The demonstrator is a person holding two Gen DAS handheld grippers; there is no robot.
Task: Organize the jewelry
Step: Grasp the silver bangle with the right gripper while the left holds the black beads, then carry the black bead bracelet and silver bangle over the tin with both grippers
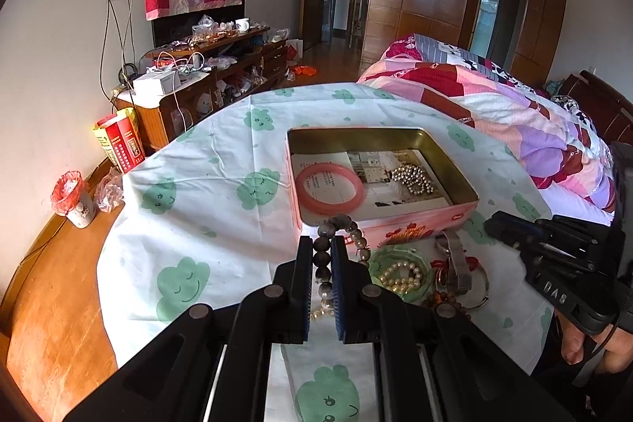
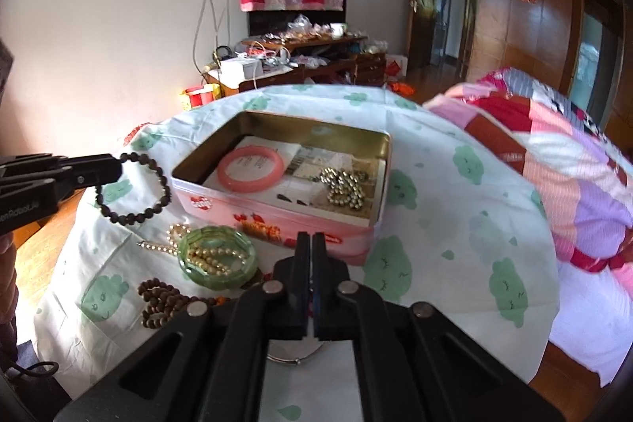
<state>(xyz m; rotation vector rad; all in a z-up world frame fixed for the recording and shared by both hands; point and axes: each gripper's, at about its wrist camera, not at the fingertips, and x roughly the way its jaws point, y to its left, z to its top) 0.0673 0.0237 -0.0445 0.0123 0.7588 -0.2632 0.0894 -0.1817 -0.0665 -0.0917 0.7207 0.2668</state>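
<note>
Closest to the left wrist camera, the left gripper [image 1: 321, 256] is clenched on a dark bead bracelet [image 2: 133, 187], which hangs in the air beside the near left corner of the pink tin [image 1: 429, 224]. Such a string of beads looks light and limp, so it should swing and drape; holding it across one or two beads, as now, seems secure, but round beads may slip. Inside the tin lie a pink bangle [image 1: 329, 188] and a metal bead chain [image 1: 413, 177]. On the cloth [image 1: 221, 208], before the tin's near side, rest a green bangle [image 2: 217, 258] with pearls in it and brown beads [image 2: 163, 303]. The right gripper [image 2: 311, 244] has its jaws pressed together, holding nothing visible.
</note>
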